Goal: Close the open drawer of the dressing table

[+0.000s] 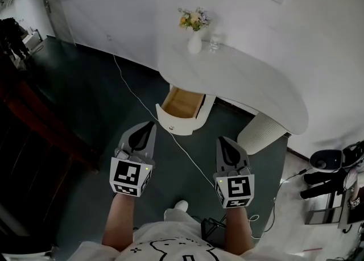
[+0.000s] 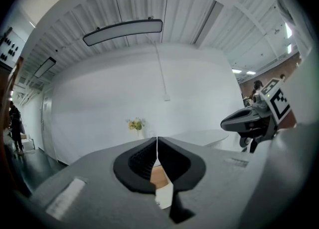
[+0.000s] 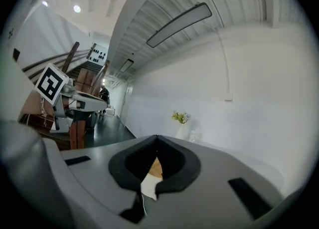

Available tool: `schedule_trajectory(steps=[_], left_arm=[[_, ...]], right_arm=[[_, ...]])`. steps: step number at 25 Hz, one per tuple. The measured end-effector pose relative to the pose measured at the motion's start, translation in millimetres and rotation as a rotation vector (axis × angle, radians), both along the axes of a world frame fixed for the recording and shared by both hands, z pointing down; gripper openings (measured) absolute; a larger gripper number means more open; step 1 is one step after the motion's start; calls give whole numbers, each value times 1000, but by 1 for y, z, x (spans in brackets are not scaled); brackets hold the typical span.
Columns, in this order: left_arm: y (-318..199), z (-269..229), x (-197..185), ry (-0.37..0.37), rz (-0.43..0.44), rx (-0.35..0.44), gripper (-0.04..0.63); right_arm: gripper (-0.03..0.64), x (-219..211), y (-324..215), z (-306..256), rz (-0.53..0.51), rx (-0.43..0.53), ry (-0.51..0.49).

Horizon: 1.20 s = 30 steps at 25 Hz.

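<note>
While both grippers hang in the air above the dark floor (image 1: pixel 85 83), the open drawer (image 1: pixel 181 112) of the dressing table (image 1: pixel 250 78) lies ahead of them and apart from both. It sits slightly to the right of the left gripper (image 1: pixel 149 126) and ahead-left of the right gripper (image 1: pixel 223 140). The drawer is pulled out from under the white worktop, showing its wooden inside and rounded white front.

In the left gripper view, the left gripper (image 2: pixel 157 145) has its jaws pressed together with nothing between them. The drawer (image 2: pixel 158 175) shows through the notch below their tips, and the right gripper (image 2: pixel 249 120) floats off to its right. The right gripper (image 3: pixel 157 143) is likewise closed and empty in its own view, with the drawer (image 3: pixel 155 168) showing beyond it and the left gripper (image 3: pixel 84 104) out to its left.

Farther ahead of both grippers, at the back of the worktop, a white vase (image 1: pixel 194 42) of flowers (image 1: pixel 194 19) stands just beside a small glass (image 1: pixel 215 42). A white cable (image 1: pixel 136 92) runs across the floor and passes between the two grippers.
</note>
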<state>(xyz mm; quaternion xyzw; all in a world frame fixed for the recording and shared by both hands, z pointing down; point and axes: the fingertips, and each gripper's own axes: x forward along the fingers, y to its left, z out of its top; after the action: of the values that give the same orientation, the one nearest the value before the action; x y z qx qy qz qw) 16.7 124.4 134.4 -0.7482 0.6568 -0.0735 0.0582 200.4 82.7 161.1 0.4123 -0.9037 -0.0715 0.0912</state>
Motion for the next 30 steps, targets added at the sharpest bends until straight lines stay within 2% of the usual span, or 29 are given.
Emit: schedule_trajectory(steps=[5, 8, 10, 16, 19, 22, 25, 30], left_arm=[[-21, 23, -6, -12, 5, -57, 18], [-32, 45, -8, -54, 7, -121, 18], [-37, 59, -10, -71, 14, -163, 18], [-52, 86, -12, 59, 105, -179, 17], [-69, 97, -9, 61, 162, -201, 17], [-86, 105, -12, 40, 215, -237, 17], [-101, 122, -28, 21, 240, -292, 17], [-120, 154, -65, 39, 293, -386, 17]], right_arm=[[0, -19, -28, 31, -24, -100, -17], [0, -26, -35, 52, -28, -171, -36], [-2, -27, -39, 62, -12, -186, -38], [2, -32, -42, 86, 13, -246, -84], [3, -31, -48, 88, 33, -228, -52], [2, -33, -58, 92, 81, -253, -70], [2, -44, -69, 100, 124, -285, -84], [2, -75, -85, 121, 192, -368, -100]])
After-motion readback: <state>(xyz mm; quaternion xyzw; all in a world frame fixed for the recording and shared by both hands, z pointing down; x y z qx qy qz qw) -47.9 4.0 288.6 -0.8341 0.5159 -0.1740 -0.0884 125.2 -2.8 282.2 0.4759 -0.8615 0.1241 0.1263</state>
